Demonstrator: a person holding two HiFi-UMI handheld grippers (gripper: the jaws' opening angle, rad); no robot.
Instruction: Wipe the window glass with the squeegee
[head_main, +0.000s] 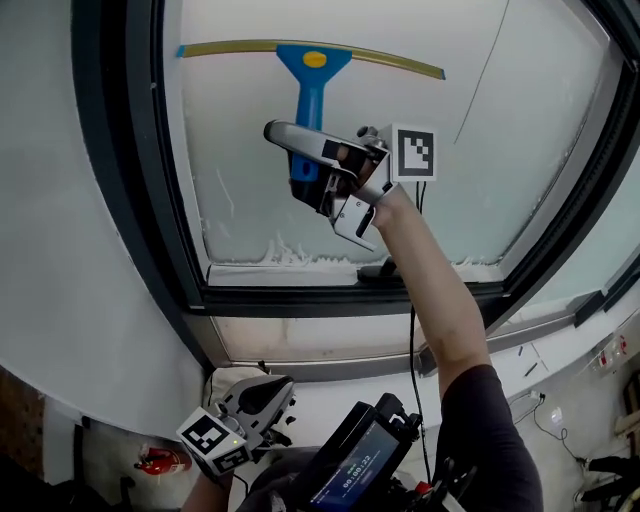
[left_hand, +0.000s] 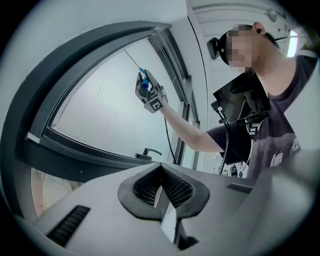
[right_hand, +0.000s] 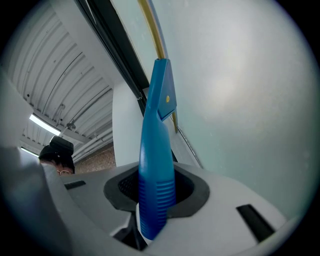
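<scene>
A blue-handled squeegee with a long yellow blade lies flat against the frosted window glass near its top. My right gripper is raised to the pane and shut on the squeegee's ribbed blue handle. In the right gripper view the handle runs up to the yellow blade on the glass. My left gripper hangs low, below the sill, shut with nothing between its jaws. The left gripper view shows the right gripper and squeegee up on the pane.
A dark window frame surrounds the pane, with a handle on the bottom rail. Foam residue lines the lower edge of the glass. A chest-mounted screen sits below. A red object lies on the floor at left.
</scene>
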